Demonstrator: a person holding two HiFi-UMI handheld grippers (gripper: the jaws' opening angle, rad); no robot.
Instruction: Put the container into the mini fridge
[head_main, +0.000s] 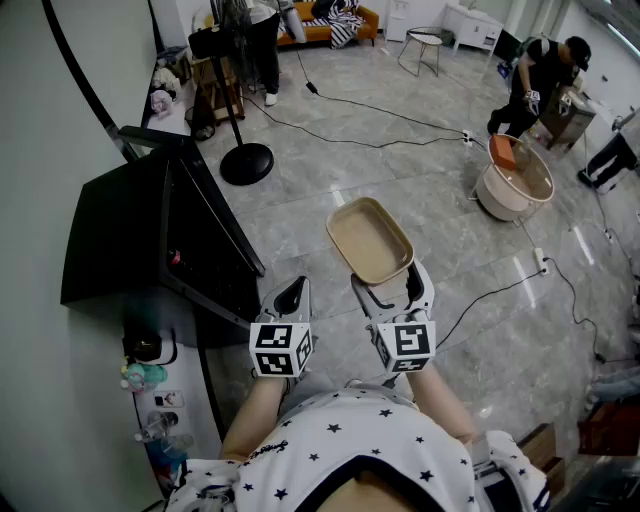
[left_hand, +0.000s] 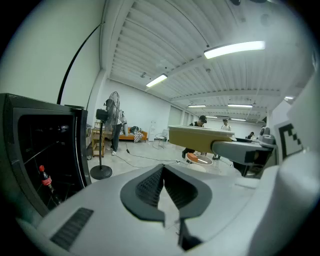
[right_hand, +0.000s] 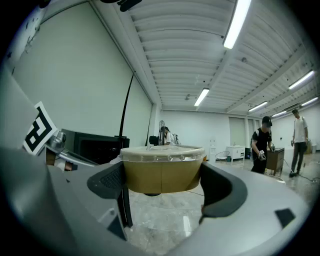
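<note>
**Fig. Container held clear of the floor, to the right of the open fridge.**
The black box-shaped mini fridge (head_main: 120, 240) stands at my left with its door (head_main: 215, 235) swung open. Its opening lies leftward of the tan rectangular clear-lidded container (head_main: 370, 240), whose long axis runs away from me. My right gripper (head_main: 392, 292) pinches the container's near end between widely spread jaws. My left gripper (head_main: 290, 298) has its jaws pressed together on nothing and sits nearer the fridge. I judge the carry must swing left.
</note>
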